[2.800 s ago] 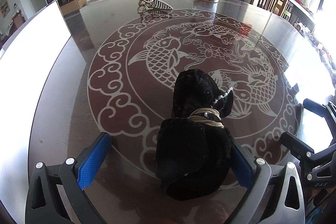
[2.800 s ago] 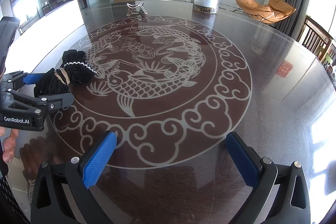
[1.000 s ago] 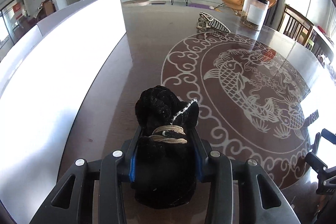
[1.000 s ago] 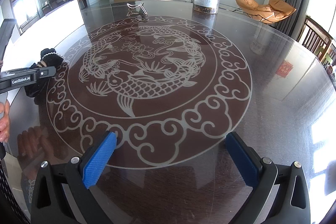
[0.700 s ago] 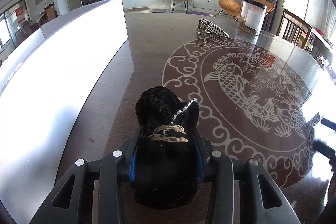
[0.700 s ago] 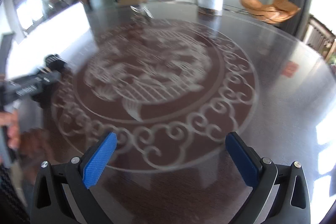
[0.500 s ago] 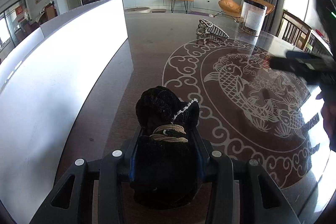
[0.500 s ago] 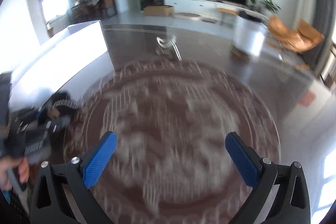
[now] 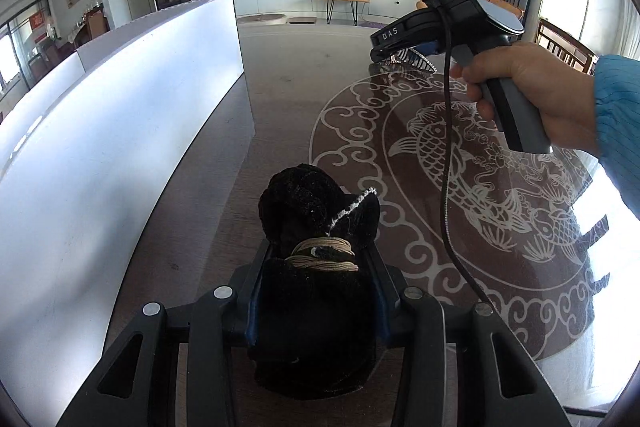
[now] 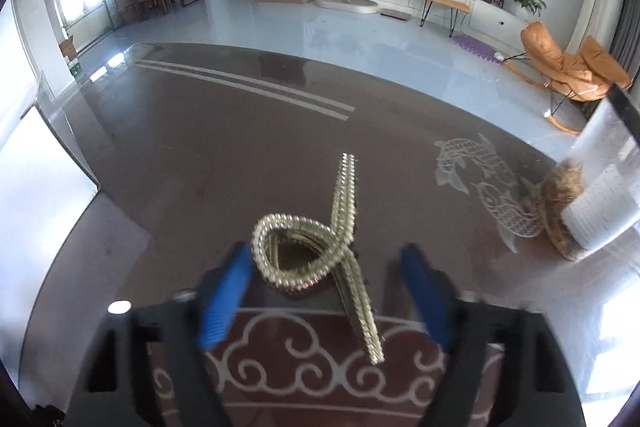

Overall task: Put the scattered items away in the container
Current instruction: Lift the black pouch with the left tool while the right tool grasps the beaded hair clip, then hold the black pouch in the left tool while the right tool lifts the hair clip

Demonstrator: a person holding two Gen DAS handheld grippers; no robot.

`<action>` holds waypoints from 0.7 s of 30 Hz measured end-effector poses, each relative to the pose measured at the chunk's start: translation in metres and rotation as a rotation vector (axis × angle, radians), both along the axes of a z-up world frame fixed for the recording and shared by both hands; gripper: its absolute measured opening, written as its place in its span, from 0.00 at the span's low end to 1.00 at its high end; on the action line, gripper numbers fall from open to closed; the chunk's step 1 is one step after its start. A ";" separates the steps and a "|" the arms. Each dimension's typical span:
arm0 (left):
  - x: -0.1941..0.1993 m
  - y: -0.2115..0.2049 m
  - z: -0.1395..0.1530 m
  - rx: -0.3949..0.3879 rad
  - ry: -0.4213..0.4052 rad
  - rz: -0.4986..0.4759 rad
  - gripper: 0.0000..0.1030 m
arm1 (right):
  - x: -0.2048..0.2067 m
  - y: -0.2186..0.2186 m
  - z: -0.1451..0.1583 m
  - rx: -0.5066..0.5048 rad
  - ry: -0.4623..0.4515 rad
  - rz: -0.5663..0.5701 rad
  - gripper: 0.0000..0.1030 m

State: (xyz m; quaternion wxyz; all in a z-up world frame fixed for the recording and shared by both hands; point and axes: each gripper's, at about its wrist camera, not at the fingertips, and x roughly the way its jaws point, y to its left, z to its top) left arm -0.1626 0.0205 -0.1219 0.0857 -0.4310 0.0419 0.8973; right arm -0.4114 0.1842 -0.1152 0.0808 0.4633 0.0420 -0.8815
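1. A long white container wall (image 9: pixel 120 131) runs along the table's left edge
2. The left gripper (image 9: pixel 316 291) is clamped on a black fuzzy bundle tied with tan cord (image 9: pixel 316 227), just right of that wall
3. The right gripper (image 10: pixel 324 287), far right, has just been narrowing around a looped silver beaded hair clip (image 10: pixel 304 259) lying on the dark glossy table (image 10: pixel 200 147); its pads stand apart from it

One black plush bundle (image 9: pixel 316 291) near the table's (image 9: pixel 280 83) left edge, one rhinestone hair clip (image 10: pixel 320 251) toward its far edge, one clear cylindrical jar (image 10: pixel 604 195) at the far right corner, one white box (image 9: pixel 100 131) along the left edge, two grippers: left gripper (image 9: pixel 316 311), right gripper (image 10: pixel 324 287).
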 end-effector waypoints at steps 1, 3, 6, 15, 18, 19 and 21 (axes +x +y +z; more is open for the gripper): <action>0.000 -0.001 0.000 0.001 -0.001 0.000 0.42 | -0.001 -0.001 0.001 -0.008 0.013 0.007 0.48; 0.000 -0.002 0.000 0.003 -0.001 -0.001 0.42 | -0.001 -0.004 0.003 -0.012 0.022 0.017 0.44; -0.001 -0.002 0.000 0.003 -0.001 -0.001 0.42 | 0.018 -0.004 0.004 -0.017 0.028 0.029 0.44; -0.001 -0.002 0.000 0.002 -0.001 -0.001 0.41 | 0.218 0.018 0.004 0.023 0.055 0.118 0.44; 0.000 -0.004 0.002 0.013 -0.001 -0.013 0.41 | 0.293 0.033 0.005 0.001 0.074 0.075 0.44; 0.002 -0.004 0.002 0.016 -0.001 -0.024 0.41 | 0.316 0.037 0.004 -0.003 0.085 0.046 0.44; 0.011 -0.003 0.002 0.028 -0.002 -0.045 0.41 | 0.339 0.046 0.003 0.000 0.091 -0.003 0.44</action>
